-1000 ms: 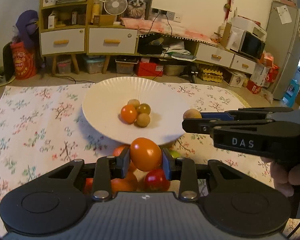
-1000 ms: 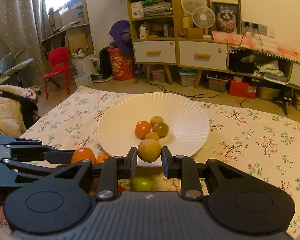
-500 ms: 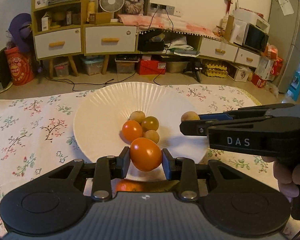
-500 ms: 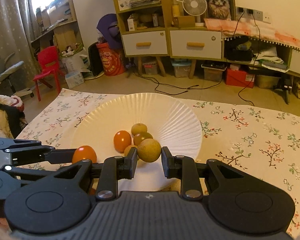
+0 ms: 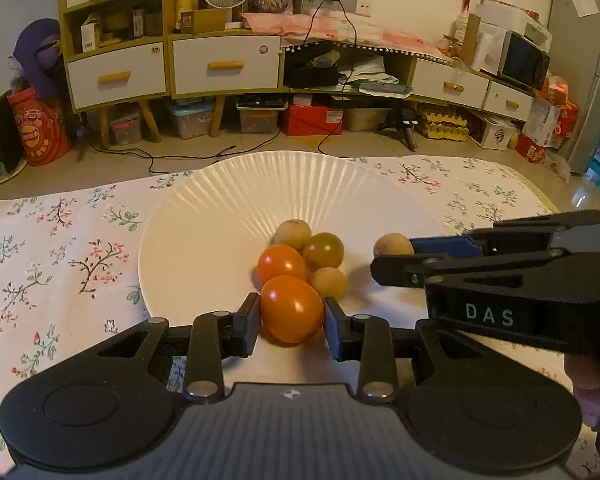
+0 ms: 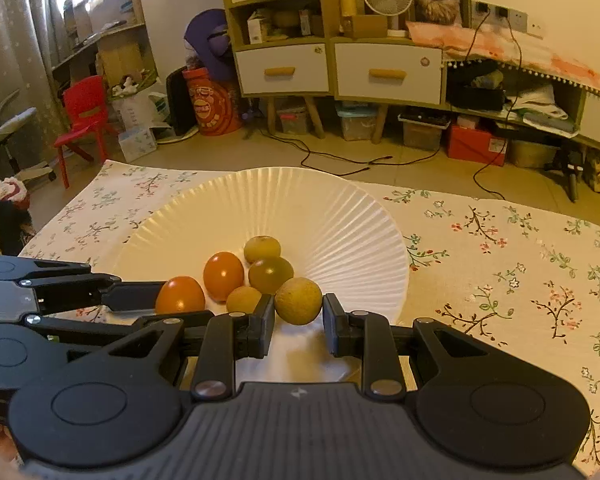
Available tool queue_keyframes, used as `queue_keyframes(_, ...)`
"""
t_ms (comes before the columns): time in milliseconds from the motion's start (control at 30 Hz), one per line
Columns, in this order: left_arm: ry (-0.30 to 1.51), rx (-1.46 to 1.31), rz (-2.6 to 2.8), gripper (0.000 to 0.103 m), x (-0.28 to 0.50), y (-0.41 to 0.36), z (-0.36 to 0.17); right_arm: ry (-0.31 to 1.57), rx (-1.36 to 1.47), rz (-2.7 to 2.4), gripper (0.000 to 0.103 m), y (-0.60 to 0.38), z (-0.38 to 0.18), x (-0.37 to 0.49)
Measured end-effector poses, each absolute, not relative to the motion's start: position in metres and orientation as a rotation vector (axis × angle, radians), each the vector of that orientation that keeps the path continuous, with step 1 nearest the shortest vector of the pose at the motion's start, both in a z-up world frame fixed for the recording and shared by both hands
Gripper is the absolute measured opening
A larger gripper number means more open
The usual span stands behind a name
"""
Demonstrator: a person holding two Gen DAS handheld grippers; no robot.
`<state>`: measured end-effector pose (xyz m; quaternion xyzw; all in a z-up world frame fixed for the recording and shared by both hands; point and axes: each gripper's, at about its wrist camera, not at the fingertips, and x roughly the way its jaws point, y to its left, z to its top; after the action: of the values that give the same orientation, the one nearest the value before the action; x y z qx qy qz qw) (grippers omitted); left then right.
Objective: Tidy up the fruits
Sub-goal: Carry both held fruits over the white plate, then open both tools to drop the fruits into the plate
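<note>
My left gripper (image 5: 291, 326) is shut on an orange tomato (image 5: 292, 309), held just over the near part of the white ribbed plate (image 5: 204, 232). My right gripper (image 6: 298, 326) is shut on a tan round fruit (image 6: 299, 301), also above the plate's near side. In the left wrist view the right gripper (image 5: 396, 258) comes in from the right with its fruit (image 5: 393, 245). In the right wrist view the left gripper (image 6: 168, 300) comes in from the left with its tomato (image 6: 180, 295). Several small fruits lie at the plate's centre: an orange tomato (image 5: 282, 263), an olive one (image 5: 323, 250) and two tan ones.
The plate rests on a floral tablecloth (image 6: 500, 248) over the table. Beyond the table's far edge are the floor, cables, a drawer cabinet (image 5: 172, 68) and storage boxes. A person's fingers (image 5: 598, 384) hold the right gripper's handle at the right edge.
Both grippers have moved forward over the plate with their fruits. The loose fruits on the cloth under the left gripper have dropped out of view.
</note>
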<state>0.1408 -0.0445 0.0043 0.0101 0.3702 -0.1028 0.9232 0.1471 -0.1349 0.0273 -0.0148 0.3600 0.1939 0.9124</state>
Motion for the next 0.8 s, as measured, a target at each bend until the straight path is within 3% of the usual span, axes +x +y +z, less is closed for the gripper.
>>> queue_keyframes(433,0.726,0.055,-0.219,0.039,0.140,-0.048,0.005,0.750,-0.020,0.385,0.026,-0.136,0.029,0.150)
queue_keyframes(600,0.711,0.067,-0.229,0.052,0.134,-0.047,0.010,0.737,-0.016,0.385,0.028,-0.137,0.035,0.146)
queue_keyframes(800,0.696,0.073,-0.235,0.069,0.125,-0.046,0.018,0.722,-0.010,0.380,0.042,-0.141,0.045,0.138)
